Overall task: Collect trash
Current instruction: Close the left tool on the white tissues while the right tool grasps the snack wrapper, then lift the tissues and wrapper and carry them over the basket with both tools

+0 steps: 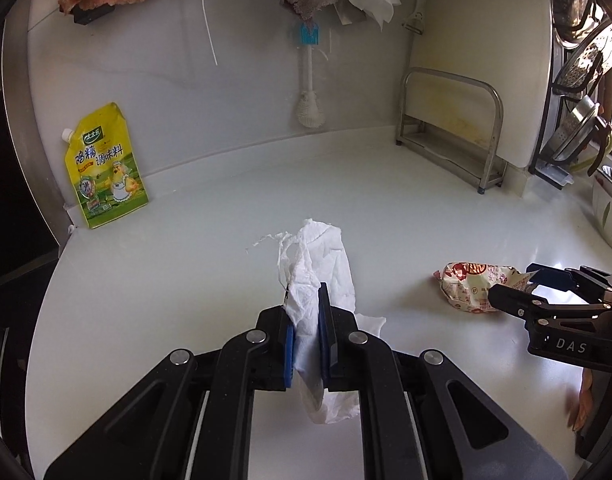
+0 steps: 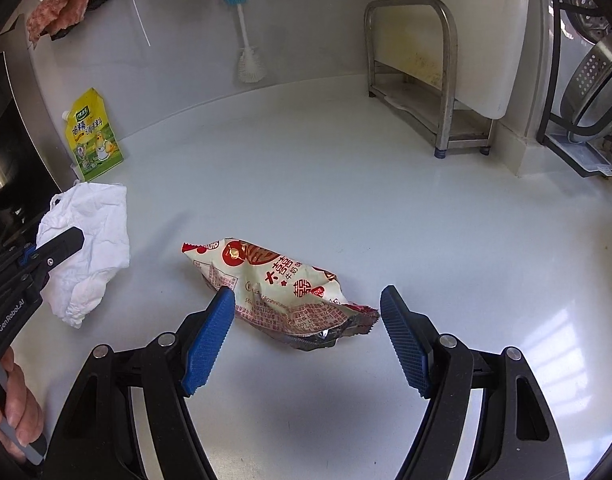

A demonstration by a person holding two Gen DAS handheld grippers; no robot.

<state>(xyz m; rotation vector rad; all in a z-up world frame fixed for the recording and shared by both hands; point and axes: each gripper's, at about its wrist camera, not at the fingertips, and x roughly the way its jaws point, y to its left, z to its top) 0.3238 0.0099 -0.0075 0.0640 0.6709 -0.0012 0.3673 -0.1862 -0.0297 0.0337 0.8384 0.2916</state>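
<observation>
**Tissue gripped on the left, wrapper lined up on the right**

Left gripper [image 1: 306,332]: 2 blue pads clamped on a crumpled white tissue [image 1: 320,276]. The tissue sticks up past the fingertips and hangs down below them, with torn shreds trailing to the left. In the right wrist view the same tissue [image 2: 88,248] shows as a bunched wad in the left gripper [image 2: 72,240] at the frame's left edge; whether it touches the counter cannot be told.

Right gripper [image 2: 308,308]: jaws spread wide, holding nothing. A red-and-white snack wrapper [image 2: 282,292] lies flat on the white countertop [image 2: 346,184], its torn silvery end pointing into the gap between the 2 fingers. The left blue pad [image 2: 210,344] overlaps the wrapper's near edge in this view; contact cannot be confirmed. From the left wrist view, the right gripper [image 1: 518,284] sits at the wrapper's [image 1: 474,286] right end, fingers on either side of that end.

Surroundings: a yellow seasoning pouch [image 1: 106,168] leans against the back wall at the left. A bottle brush [image 1: 308,92] hangs on the wall, cloths above it. A metal rack [image 2: 434,80] stands at the back right beside a white cutting board [image 2: 486,32].
</observation>
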